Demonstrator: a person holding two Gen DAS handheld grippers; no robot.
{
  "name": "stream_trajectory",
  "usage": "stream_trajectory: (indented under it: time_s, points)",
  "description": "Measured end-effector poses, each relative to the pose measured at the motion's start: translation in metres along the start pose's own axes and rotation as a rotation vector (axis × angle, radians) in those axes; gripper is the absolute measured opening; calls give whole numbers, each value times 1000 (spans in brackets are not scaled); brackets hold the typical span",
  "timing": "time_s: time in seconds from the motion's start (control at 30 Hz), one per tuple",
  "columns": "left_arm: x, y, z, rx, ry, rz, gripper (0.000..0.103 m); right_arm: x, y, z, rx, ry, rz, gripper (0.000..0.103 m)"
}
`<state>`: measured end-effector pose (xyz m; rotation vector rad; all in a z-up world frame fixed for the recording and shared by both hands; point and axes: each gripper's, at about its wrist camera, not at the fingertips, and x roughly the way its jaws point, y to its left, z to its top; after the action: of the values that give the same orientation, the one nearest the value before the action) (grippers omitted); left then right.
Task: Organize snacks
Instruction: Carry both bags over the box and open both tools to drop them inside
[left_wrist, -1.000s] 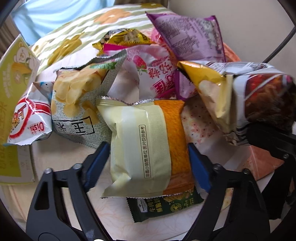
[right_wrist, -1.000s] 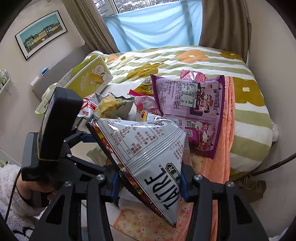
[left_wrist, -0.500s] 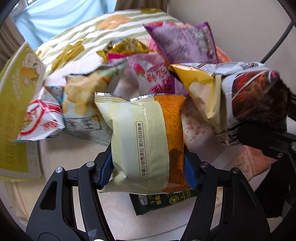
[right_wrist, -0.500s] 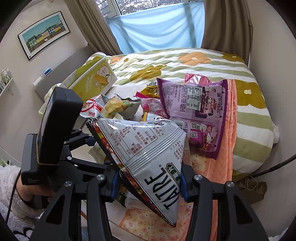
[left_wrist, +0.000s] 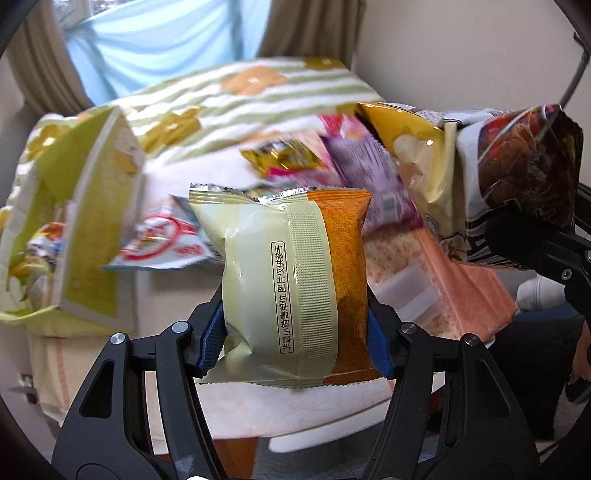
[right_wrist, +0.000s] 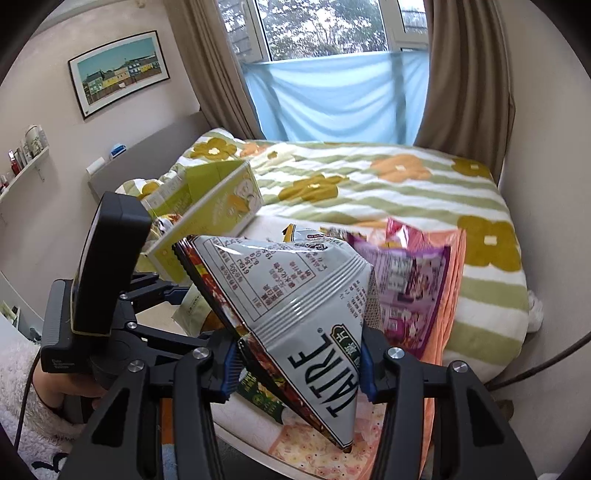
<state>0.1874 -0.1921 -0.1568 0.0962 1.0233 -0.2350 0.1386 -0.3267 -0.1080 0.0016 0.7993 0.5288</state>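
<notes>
Honestly this one looks early-to-middle to me. Going left to right: over on the far left there's a yellow-green box (left_wrist: 92, 221) standing open by the bed, and I'd guess that's where the snacks are headed, though I can't tell what's actually inside it. Just right of it a red-and-white packet (left_wrist: 162, 243) is lying loose, blurry. Then centre, the left hand-held gripper (left_wrist: 295, 332) is clamped on a cream-and-orange snack pack (left_wrist: 291, 288), both blue pads pressing its sides, pack held up clear of the white bench (left_wrist: 295, 410). Behind that there's a gold wrapper (left_wrist: 284, 158) and a purple bag (right_wrist: 406, 291) on the peach cloth, not sorted yet. Far right, the right hand-held gripper (right_wrist: 299, 365) is squeezing the lower corner of a silver TATRE chip bag (right_wrist: 295, 295), which tilts up in the air too. A green packet (right_wrist: 258, 395) sits on the bench right under it.

So: two snacks picked up, neither put anywhere, and at least four more lying around. Most of the tidying is left, I reckon. Both bags are puffy, so the grips could slip.
</notes>
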Motion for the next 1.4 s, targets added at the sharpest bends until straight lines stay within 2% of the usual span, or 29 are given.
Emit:
stream_trajectory:
  time_s: [0.1, 0.3, 0.5, 0.7, 0.93, 1.03, 1.23, 1.4]
  points:
    - [-23, 16, 5, -32, -46, 28, 60, -7, 12, 12, -26, -33, 7, 46]
    - [-63, 73, 15, -115, -121, 73, 60, -5, 46, 48, -93, -79, 35, 46]
    - [-91, 157, 25, -180, -165, 112, 60, 21, 93, 88, -131, -112, 66, 46]
    - [-95, 245, 39, -214, -177, 141, 60, 73, 147, 133, -126, -116, 94, 46]
    - [-69, 346, 64, -231, -131, 110, 60, 146, 200, 175, -79, -73, 71, 46]
    - [-46, 374, 76, -218, -91, 73, 60, 175, 210, 187, -31, -43, 53, 46]
    - [11, 409, 96, -203, -15, 9, 60, 225, 214, 196, 40, 25, 2, 46]
    - [41, 418, 101, -196, 26, -16, 61, 251, 216, 202, 63, 73, -20, 46]
